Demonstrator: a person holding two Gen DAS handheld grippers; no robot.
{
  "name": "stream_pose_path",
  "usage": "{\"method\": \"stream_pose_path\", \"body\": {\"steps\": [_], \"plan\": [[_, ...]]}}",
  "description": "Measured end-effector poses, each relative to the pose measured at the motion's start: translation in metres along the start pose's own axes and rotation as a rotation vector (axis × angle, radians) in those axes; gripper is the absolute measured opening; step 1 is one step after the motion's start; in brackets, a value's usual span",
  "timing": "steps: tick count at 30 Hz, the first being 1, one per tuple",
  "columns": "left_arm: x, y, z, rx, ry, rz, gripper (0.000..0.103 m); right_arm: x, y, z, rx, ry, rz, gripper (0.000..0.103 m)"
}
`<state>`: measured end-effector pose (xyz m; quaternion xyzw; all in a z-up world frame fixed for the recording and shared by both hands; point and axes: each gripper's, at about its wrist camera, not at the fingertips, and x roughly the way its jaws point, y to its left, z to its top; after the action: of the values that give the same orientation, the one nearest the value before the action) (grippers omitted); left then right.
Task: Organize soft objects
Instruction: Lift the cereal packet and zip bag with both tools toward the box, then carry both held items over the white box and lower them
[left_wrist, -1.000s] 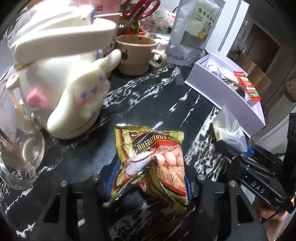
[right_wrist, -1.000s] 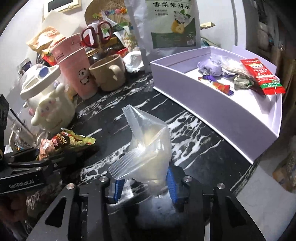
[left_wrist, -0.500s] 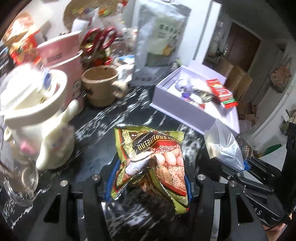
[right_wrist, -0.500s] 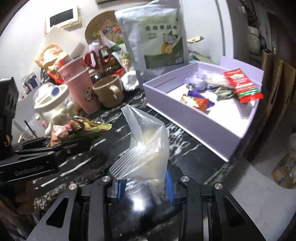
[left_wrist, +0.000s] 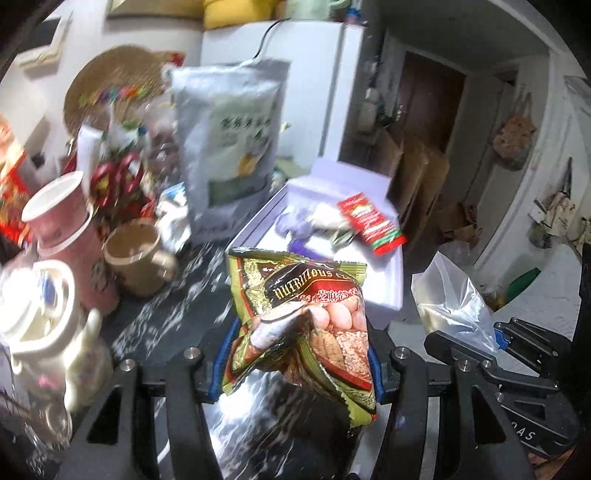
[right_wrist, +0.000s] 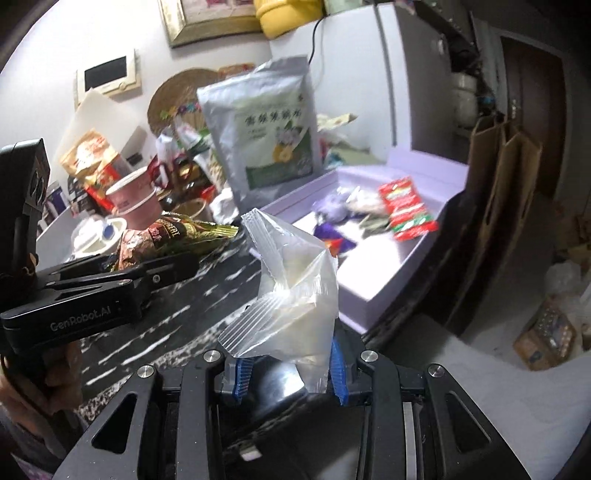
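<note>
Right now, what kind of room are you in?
Probably a home kitchen or dining corner. A white fridge stands behind a cluttered black marble-look counter with a brown mug, a pink cup and snack packets beside a lilac box.

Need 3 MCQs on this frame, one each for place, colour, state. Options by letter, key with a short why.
1. Where does the red sachet lie?
A. in the lilac box
B. in the brown mug
C. on the black countertop

2. What colour are the pads on the right tongs?
A. red
B. blue
C. yellow

3. What is between the left tongs?
A. nothing, jaws empty
B. the clear zip bag
C. the snack packet

Key: 1 A, the sachet rests on the box floor beside other wrappers. 2 B, blue pads flank the zip bag. 3 C, the packet is pinched between the pads.
</note>
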<state>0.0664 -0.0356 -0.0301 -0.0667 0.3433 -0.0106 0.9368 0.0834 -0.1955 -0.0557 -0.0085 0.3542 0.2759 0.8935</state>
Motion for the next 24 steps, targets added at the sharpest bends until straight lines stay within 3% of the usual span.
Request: {"method": "stream_pose_path", "body": {"steps": [11,24], "plan": [[-0.011,-0.031,0.057,0.086,-0.14,-0.059,0.056,-0.041,-0.016,0.045,-0.04,-0.125,-0.052,0.035],[0.018,-0.049,0.118,0.142,-0.201,-0.055,0.056,-0.038,-0.047,0.102,-0.061,-0.19,-0.075,0.035]]}}
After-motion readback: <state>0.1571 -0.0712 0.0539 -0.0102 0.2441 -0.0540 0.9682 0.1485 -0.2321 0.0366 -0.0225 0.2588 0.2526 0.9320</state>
